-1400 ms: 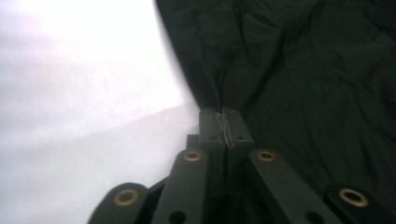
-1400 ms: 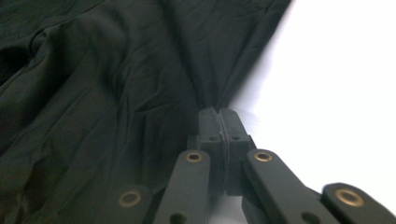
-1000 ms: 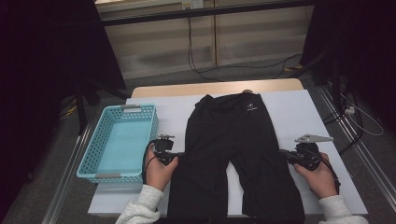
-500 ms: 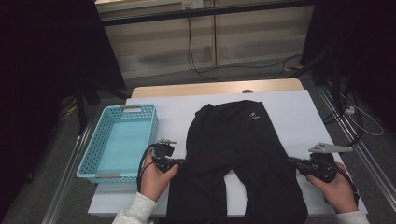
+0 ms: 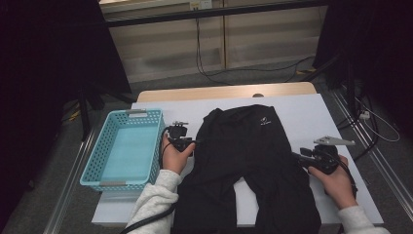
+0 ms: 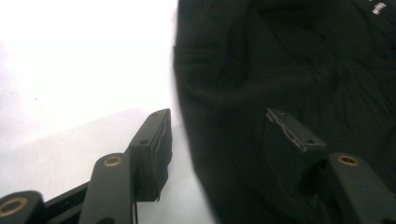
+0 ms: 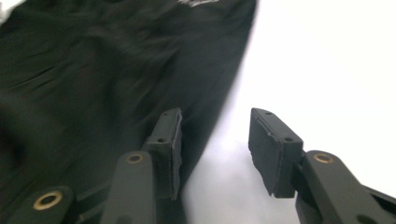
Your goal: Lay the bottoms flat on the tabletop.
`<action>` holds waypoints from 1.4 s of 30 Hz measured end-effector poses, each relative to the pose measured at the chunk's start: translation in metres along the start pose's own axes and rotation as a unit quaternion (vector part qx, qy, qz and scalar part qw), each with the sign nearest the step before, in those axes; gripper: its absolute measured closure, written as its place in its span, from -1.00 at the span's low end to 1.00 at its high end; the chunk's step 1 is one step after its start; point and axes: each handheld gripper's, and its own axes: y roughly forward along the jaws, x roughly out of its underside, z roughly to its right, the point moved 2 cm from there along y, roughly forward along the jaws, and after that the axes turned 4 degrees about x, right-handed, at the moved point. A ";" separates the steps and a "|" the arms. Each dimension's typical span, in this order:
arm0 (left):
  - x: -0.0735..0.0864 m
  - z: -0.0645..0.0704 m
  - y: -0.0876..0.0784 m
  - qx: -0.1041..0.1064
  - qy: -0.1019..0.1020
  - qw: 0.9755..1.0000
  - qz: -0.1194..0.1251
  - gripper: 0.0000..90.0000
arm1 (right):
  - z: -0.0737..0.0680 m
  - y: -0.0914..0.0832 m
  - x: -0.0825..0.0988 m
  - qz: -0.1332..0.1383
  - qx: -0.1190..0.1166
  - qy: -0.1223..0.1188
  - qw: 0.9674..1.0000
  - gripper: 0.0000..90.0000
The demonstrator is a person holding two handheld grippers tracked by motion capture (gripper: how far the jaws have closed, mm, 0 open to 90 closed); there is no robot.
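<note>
Basket (image 5: pixel 124 146): at the left of the table (image 5: pixel 311 112), apart from the trousers.
Left gripper (image 5: pixel 187 144): at the trousers' left edge; jaws have just been opening, the cloth edge between them, not pinched.
Trousers (image 5: pixel 248 156): flat at the middle, waist far, legs toward the person.
Right gripper (image 5: pixel 304 158): at the right edge; jaws just opening too, probably gripping nothing.
Nearer: both about equal, one on each side.

My recording lab, white-topped bench (image 5: pixel 311 109) on a metal frame, black curtains (image 5: pixel 44 73) on both sides, loose cables (image 5: pixel 209 58) across the grey floor (image 5: pixel 272 73) ahead
</note>
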 end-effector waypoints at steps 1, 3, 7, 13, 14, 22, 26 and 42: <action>-0.002 -0.002 0.000 -0.001 -0.002 1.000 0.005 -0.07 | 0.002 0.007 -0.006 -0.003 0.004 0.004 1.000 0.15; -0.006 -0.004 0.001 -0.005 -0.003 1.000 0.006 -0.12 | 0.007 0.018 -0.019 -0.001 0.008 0.013 1.000 0.15; -0.014 -0.005 0.007 -0.006 0.001 1.000 0.005 -0.15 | 0.011 0.042 -0.044 -0.012 0.015 0.017 1.000 0.13; -0.013 -0.006 0.018 0.002 -0.002 1.000 0.003 -0.01 | 0.007 0.075 -0.052 -0.029 0.025 0.017 0.999 0.37; -0.013 -0.005 0.018 0.010 -0.007 1.000 -0.001 0.17 | 0.005 0.076 -0.052 -0.031 0.021 0.008 0.999 0.48; -0.003 0.002 0.010 0.055 -0.055 0.996 -0.051 0.99 | 0.004 0.055 -0.042 -0.055 -0.034 -0.003 0.998 1.00; 0.007 0.012 -0.009 0.073 -0.047 0.994 -0.067 0.99 | 0.002 0.030 -0.031 -0.067 -0.057 -0.027 0.996 1.00; -0.017 0.012 0.017 0.070 -0.035 0.997 -0.010 -0.15 | 0.016 0.056 -0.048 -0.034 -0.020 0.055 0.998 0.32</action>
